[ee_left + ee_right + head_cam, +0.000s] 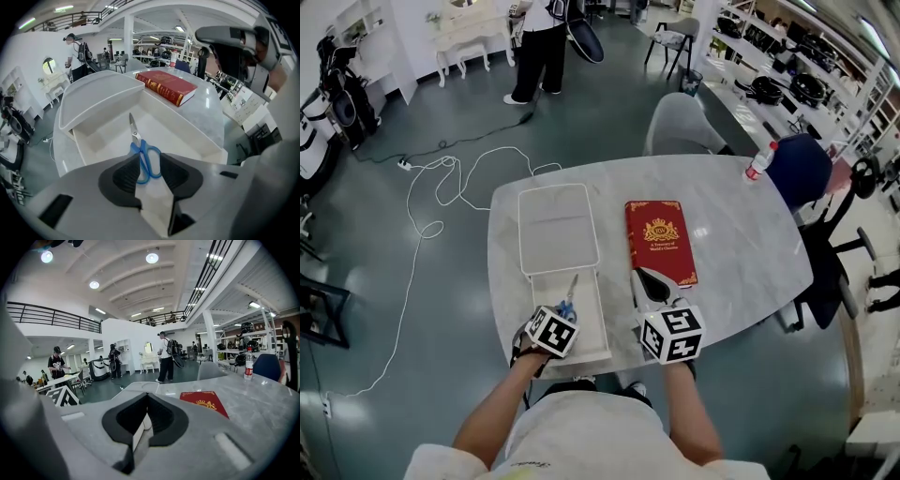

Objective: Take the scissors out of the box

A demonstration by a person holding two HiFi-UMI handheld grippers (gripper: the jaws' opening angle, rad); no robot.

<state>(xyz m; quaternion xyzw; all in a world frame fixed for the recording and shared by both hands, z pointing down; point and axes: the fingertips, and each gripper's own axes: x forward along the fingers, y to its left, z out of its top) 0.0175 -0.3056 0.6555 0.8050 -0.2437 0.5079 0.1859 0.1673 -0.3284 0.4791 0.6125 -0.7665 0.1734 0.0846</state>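
A pair of scissors with blue handles lies on the floor of the open white box, blades pointing away from me. In the left gripper view the box wall rises on the right. My left gripper hangs over the near end of the box, open, its jaws on either side of the handles. My right gripper hovers over the table right of the box, at the near end of the red book, and is shut on nothing.
The box's lid lies flat behind the box. The marble table carries a bottle at its far right corner. A grey chair and a blue chair stand at the far side. People stand far off.
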